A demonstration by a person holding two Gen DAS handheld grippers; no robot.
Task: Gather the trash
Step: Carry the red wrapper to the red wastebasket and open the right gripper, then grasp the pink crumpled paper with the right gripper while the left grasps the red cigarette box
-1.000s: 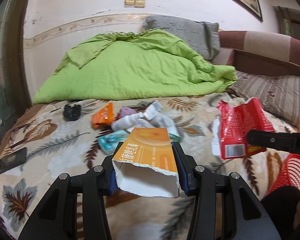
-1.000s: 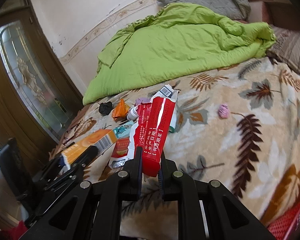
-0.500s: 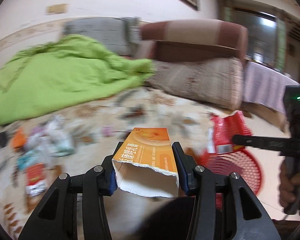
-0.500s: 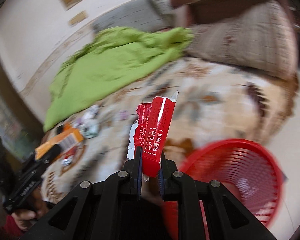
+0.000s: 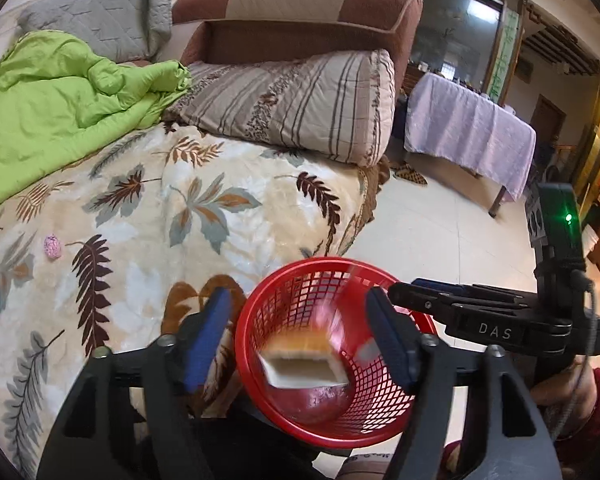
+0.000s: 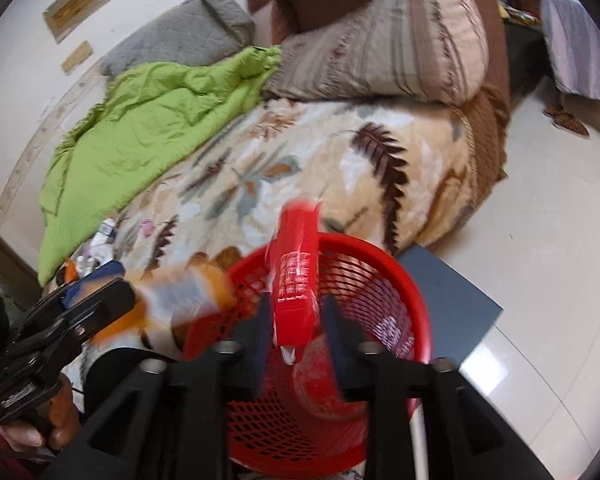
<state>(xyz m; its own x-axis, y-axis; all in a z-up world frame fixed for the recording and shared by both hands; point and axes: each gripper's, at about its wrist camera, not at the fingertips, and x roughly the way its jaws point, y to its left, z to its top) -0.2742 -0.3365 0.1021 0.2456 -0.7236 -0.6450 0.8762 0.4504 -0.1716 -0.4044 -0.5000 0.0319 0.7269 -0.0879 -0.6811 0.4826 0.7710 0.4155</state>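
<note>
A red mesh trash basket (image 5: 380, 420) stands beside the bed, right under both grippers; it also shows in the right wrist view (image 6: 400, 280). My left gripper (image 5: 300, 332) is open over it, and the orange box (image 5: 300, 360), blurred, is falling free into the basket. My right gripper (image 6: 294, 320) is open too, and the red wrapper (image 6: 296, 272), blurred, is dropping between its spread fingers. The orange box also shows as a blur in the right wrist view (image 6: 188, 292).
A leaf-pattern blanket (image 5: 160, 220) covers the bed. A pink scrap (image 5: 52, 247) lies on it, and several small trash items (image 6: 96, 248) lie further left. A green quilt (image 5: 60, 112) and striped pillow (image 5: 300, 108) lie behind. A dark mat (image 6: 452, 300) lies under the basket.
Both grippers swung right from the bed to above the red basket and opened. The orange box and the red wrapper have left the fingers and are falling in.
</note>
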